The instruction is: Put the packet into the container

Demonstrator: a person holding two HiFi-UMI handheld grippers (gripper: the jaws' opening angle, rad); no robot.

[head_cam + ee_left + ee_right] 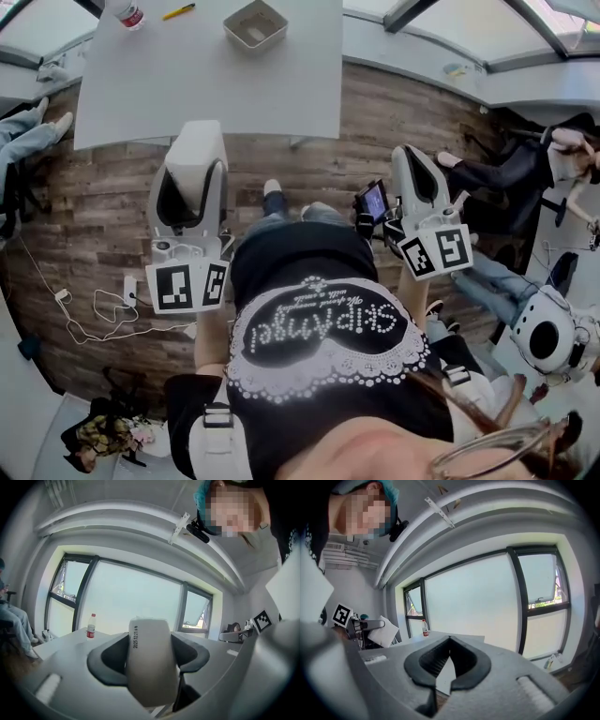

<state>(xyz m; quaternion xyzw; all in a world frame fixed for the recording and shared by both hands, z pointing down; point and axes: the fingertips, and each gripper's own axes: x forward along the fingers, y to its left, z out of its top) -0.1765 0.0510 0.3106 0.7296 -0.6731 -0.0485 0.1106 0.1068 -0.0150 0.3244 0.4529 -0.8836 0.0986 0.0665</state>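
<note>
A white packet (195, 148) stands between the jaws of my left gripper (192, 173), which is shut on it and held up over the wooden floor, short of the white table (187, 84). In the left gripper view the packet (151, 660) fills the gap between the dark pads and bears a printed date. The container (236, 28), a small square grey tub, sits on the table's far side. My right gripper (410, 161) is held at the right, shut with nothing in it (449, 638).
A water bottle (125, 13) and a yellow pen (178, 11) lie on the table's far left; the bottle (91, 626) also shows ahead of the left gripper. People sit at the right (525, 164) and left (28, 131). Cables (94, 314) trail on the floor.
</note>
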